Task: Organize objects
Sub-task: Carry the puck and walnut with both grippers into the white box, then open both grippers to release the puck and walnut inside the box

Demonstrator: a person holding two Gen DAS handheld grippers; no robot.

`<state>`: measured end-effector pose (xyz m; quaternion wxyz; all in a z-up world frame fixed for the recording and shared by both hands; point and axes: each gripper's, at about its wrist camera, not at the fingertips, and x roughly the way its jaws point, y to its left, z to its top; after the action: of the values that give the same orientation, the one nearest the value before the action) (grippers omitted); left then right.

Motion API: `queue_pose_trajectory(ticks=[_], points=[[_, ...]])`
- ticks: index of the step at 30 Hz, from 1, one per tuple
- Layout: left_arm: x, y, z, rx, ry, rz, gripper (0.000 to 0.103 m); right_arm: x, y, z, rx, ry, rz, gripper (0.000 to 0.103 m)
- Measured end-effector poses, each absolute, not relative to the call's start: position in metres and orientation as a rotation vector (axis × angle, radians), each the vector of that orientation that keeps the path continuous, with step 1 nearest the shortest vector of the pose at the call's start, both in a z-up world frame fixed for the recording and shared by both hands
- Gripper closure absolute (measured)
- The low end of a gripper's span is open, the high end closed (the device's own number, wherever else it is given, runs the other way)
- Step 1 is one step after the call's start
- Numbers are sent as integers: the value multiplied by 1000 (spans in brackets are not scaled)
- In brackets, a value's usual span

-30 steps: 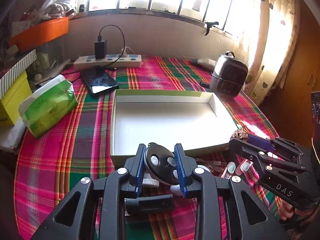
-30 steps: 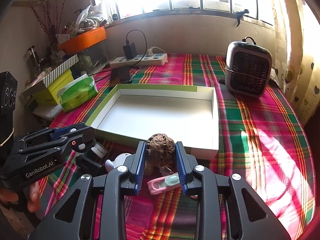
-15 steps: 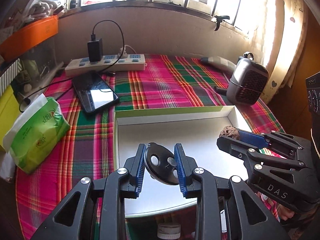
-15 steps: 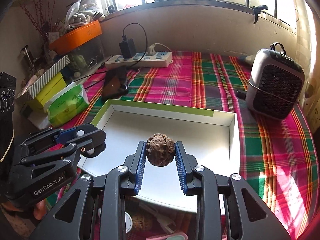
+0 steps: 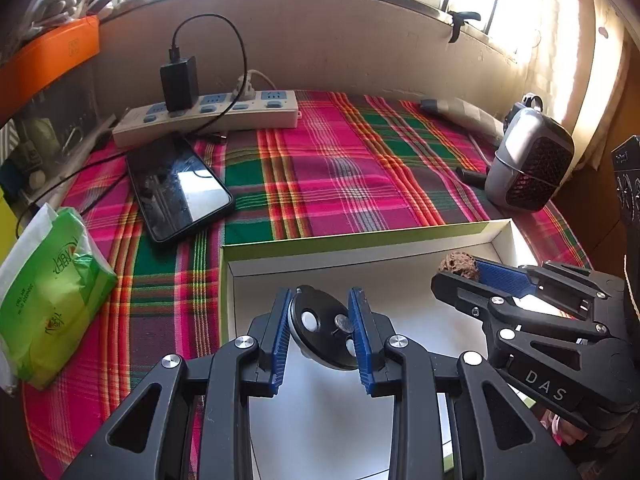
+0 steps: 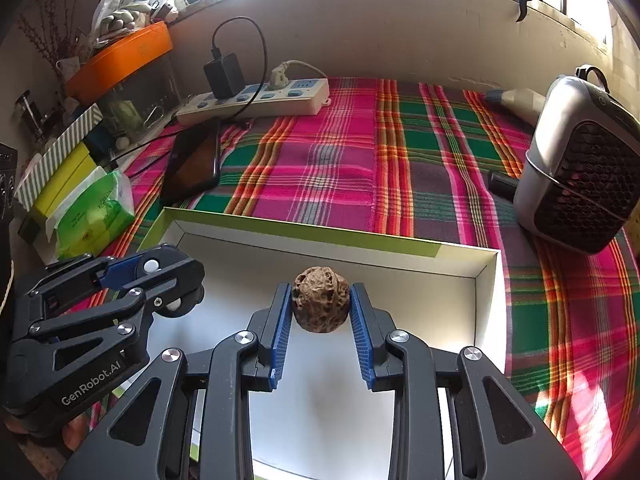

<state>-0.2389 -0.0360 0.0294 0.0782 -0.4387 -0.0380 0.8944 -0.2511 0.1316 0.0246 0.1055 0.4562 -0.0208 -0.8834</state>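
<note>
left gripper (image 5: 320,330): closed narrow on a black disc (image 5: 322,326), which is held tilted with its holed face toward the camera; grip taken across the edges, likely so it can be lowered flat.
right gripper (image 6: 320,310): clamped on a walnut (image 6: 319,299) at mid-height; the round, rough shell is pinched across its widest part, probably to stop it rolling out.
box (image 5: 360,240): white inside, green rim, directly below and ahead of both grippers; judged to be the drop target, since both loads are carried over its floor.
spacing: right gripper is seen just right of the left one, both angled down over the box; side-by-side placement is assumed so the two items land apart.
task status: neither item released yet; both are hanging above the box floor, contact not visible.
phone (image 5: 178,188): ahead-left of the left gripper, on the plaid cloth, outside the box.
tissue pack (image 5: 52,296): left of the left gripper, near the cloth's edge.
heater (image 6: 580,168): ahead-right of the right gripper, clear of the box.
hidden: near edge of the box and anything below the grippers is blocked by the black frames.
unclear: what the disc belongs to cannot be told; its underside is out of sight.
glare: window is blown out, sill items unreadable.
</note>
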Motion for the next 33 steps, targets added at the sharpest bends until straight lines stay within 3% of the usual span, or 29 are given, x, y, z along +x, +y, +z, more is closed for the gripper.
queue_pose_trajectory(ticks=[28,32,33], points=[[-255,-34,17,-1362,-57,2678,75,-268,132,11,1391,-66,-2610,72],[-253,-34,18,-1361,-62,2678,71,-266,133,11,1388,-96,-2605,52],[-253,-34,18,-1361,-67,2677,71,-266,133,12,1385,-95,-2612,52]])
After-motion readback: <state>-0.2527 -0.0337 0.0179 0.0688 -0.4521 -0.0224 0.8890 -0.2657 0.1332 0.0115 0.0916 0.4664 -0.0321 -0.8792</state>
